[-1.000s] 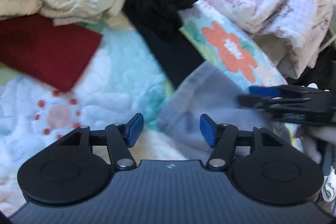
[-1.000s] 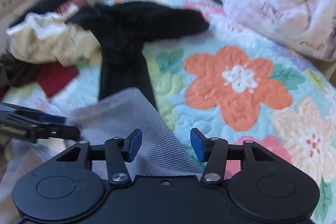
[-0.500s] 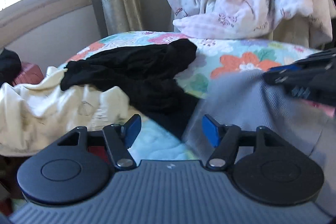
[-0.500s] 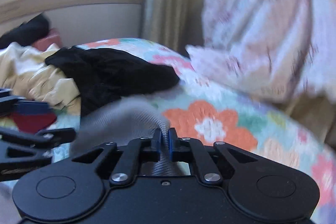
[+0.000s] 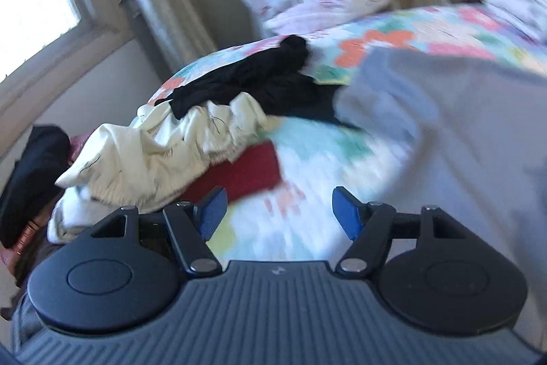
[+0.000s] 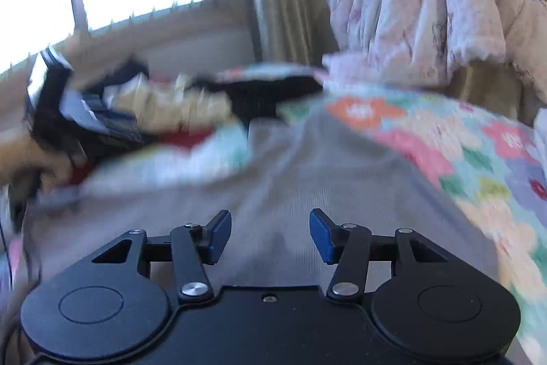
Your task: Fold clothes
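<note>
Left side: cream garment heaped over red cloth, black garment behind. Left gripper jaws wide, holding nothing. Grey garment lies spread on floral quilt, right of centre, beneath right gripper, also wide and empty. Risk: frames blurred, a hasty pinch could catch quilt with the cloth.

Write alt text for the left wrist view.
The open left gripper hovers empty over a floral quilt. A grey garment lies to its right; a cream garment, a red cloth and a black garment lie ahead.
</note>
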Available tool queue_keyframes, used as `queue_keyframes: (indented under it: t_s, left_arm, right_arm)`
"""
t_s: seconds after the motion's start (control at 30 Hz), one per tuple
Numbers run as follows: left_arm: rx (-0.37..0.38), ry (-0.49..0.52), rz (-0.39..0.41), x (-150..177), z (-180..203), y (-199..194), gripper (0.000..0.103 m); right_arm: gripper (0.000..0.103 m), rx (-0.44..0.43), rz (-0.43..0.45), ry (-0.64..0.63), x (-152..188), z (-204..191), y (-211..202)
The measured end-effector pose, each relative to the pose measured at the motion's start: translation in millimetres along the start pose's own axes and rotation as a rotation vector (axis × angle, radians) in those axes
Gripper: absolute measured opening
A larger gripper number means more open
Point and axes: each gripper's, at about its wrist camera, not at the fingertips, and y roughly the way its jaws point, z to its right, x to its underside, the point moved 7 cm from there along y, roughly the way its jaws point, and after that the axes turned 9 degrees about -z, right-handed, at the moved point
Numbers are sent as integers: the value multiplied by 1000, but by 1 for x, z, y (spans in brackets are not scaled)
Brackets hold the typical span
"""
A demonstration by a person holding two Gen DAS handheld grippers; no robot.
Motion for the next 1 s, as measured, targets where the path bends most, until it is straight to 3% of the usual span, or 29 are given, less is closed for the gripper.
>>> queue_keyframes:
  t_s: [0.1,0.3,0.43,0.53,0.6,0.7,0.87,1.0]
  left_arm:
    - [81,3,-17,13,18,-27,67]
    - [192,-11,-103,56,46,-85,67]
    - [195,-3,-157,110,45,-124,68]
    - [184,-14,-271,153,37,-140,68]
    - [145,-15,-328,176,27,-153,68]
    - [32,12,-347,196,11,-181,68]
    - [-172,-10,-276,197,-32,-239,69]
    - [-407,104,-247,194,-71,-284,76]
  right_arm:
    - [61,-58,-80,26,26,-2,-19]
    - [62,128,-122,-135,60,-13,-89]
    - [76,104,-115,-67,95,-18,-143]
    - [77,55,-100,1,128,-31,-166]
    - [77,27,-87,20,146,-43,-177]
    - [77,-43,-60,-32,158,-81,-181]
    - [77,-248,-18,-163,145,-159,-195]
    - [77,-330,-33,-254,127,-212,-221]
